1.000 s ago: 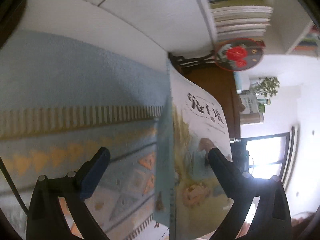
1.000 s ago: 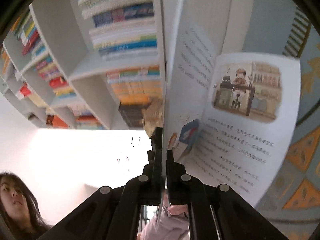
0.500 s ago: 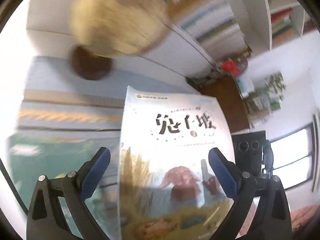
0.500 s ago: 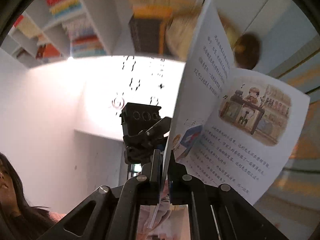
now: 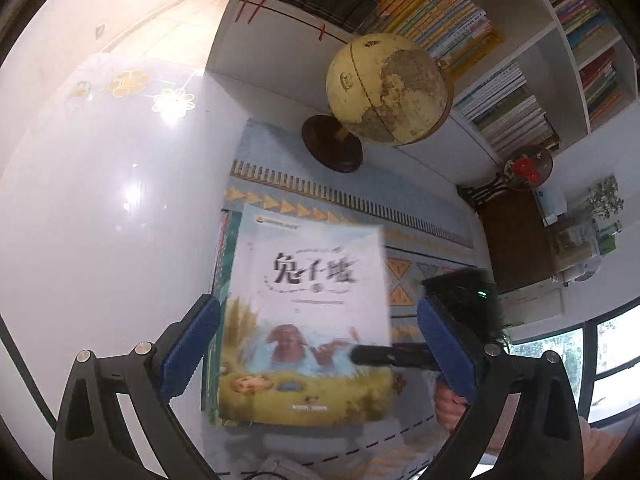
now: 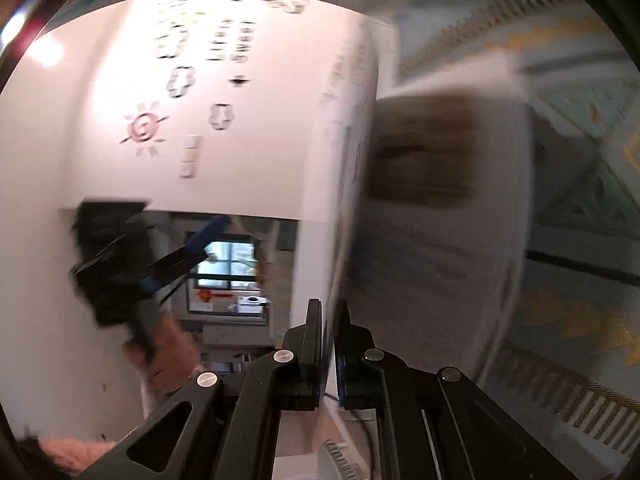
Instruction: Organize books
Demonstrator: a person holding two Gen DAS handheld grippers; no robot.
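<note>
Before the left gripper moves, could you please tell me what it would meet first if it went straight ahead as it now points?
Probably the picture book with the rabbit cover, which fills the gap ahead of the open left gripper; depth is unclear.

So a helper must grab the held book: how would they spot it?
Start at the globe; below it, over the patterned rug, is the picture book, pinched by the right gripper. Its white cover shows a brown animal, unlike the shelved books.
</note>
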